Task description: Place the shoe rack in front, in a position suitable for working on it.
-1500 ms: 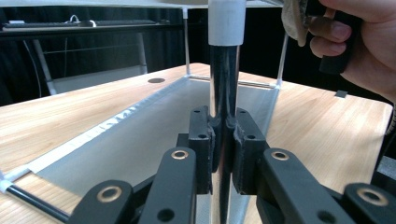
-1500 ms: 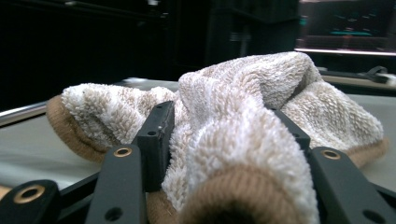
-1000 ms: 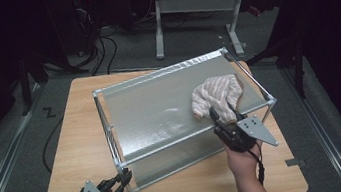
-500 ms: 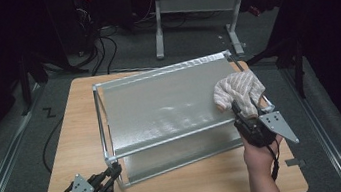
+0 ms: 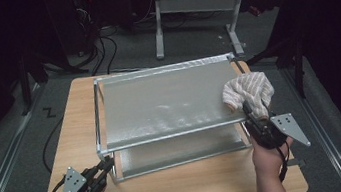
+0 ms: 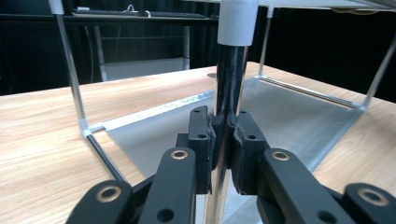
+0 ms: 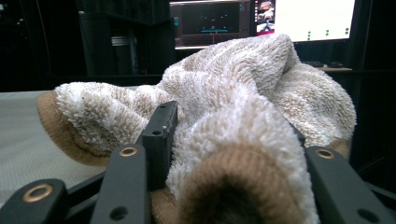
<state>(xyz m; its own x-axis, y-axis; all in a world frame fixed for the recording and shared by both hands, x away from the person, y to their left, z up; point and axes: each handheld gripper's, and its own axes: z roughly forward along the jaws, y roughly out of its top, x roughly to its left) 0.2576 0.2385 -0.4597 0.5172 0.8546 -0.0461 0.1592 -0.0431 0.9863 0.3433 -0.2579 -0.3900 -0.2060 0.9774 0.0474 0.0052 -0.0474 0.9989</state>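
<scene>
Currently my left gripper [image 5: 107, 164] clamps the rack's front post [image 6: 229, 107] at 7 o'clock to steady the rack [image 5: 169, 103], while my right gripper [image 5: 254, 117], jaws closing, holds the striped towel [image 5: 249, 94] on its top shelf at 3 o'clock.

The high view looks forward and down from above the person's side, taking in the whole wooden table [image 5: 172, 191] and the metal shelf rack [image 5: 164, 104] on it. The left gripper view sits low at the table's near left corner, close up on the rack's corner post [image 6: 229, 93] and facing across its lower shelf. The right gripper view, at the rack's right end, looks level across its top shelf, very close behind the striped towel [image 7: 233, 112], also seen from above [image 5: 249, 92].
</scene>
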